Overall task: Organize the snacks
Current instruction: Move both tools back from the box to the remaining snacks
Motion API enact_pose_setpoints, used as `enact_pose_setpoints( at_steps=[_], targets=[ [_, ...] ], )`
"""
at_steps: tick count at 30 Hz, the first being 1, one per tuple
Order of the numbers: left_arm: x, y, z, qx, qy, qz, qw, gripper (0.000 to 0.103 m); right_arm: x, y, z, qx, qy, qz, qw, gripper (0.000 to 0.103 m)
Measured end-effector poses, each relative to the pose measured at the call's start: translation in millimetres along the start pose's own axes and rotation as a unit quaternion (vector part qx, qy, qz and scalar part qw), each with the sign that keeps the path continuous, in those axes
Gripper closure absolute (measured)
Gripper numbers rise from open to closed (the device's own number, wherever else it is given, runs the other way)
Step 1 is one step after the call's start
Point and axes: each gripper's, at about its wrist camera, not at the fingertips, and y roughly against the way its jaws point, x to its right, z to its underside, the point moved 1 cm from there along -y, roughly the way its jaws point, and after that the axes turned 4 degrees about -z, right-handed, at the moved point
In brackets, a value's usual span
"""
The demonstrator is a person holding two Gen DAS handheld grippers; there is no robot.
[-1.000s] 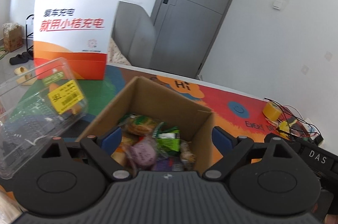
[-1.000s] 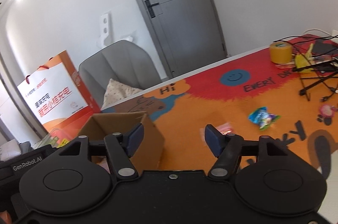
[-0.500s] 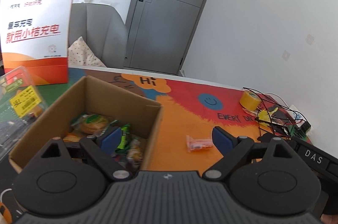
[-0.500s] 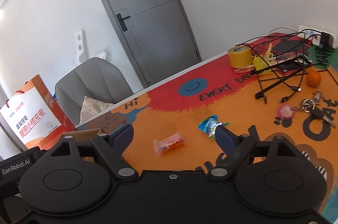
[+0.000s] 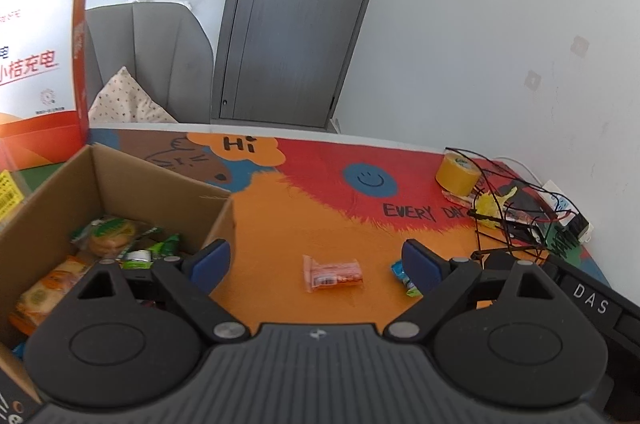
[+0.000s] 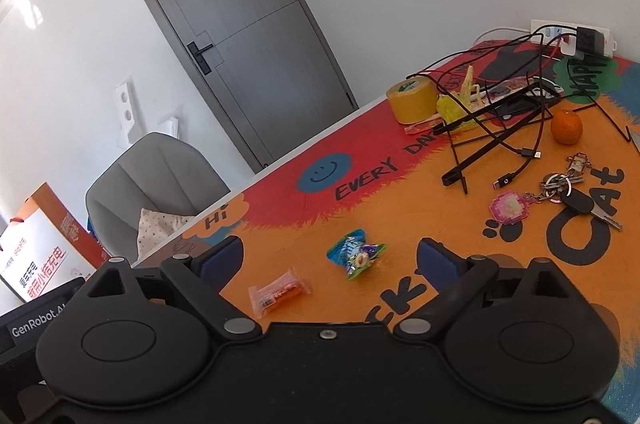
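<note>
A: What are the grippers doing?

B: The right gripper [image 6: 330,258] is empty, its jaws opening wide. The left gripper [image 5: 316,260] is standing wide and empty too. Both are pointing down at the mat [image 6: 400,192].

A: Where are the loose snacks lying?

B: In the right view, the blue pack [image 6: 355,253] is lying between the fingertips, just ahead, near frame centre. The orange pack [image 6: 278,294] is sitting lower left of it, its long axis running left to right. In the left view, the orange pack [image 5: 332,272] is lying centred between the fingers.

A: And the box?

B: The box [image 5: 160,180], holding snacks already, is filling the left view's lower left. Each hand looks lined up on its own pack.
</note>
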Motion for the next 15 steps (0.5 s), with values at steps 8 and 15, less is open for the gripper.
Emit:
enact_pose_setpoints(
  at_steps=[8, 15],
  targets=[
    [17.1, -28.3, 0.5, -0.015, 0.004, -0.005, 0.9999, 0.011, 20.7, -20.0, -4.0, -0.013, -0.031, 0.001, 0.999, 0.013],
    [29.1, -60.1, 3.3, -0.035, 0.0, -0.017, 0.9992, 0.011, 36.2, -46.3, -3.3, -0.035, -0.059, -0.002, 0.998, 0.02]
  ],
)
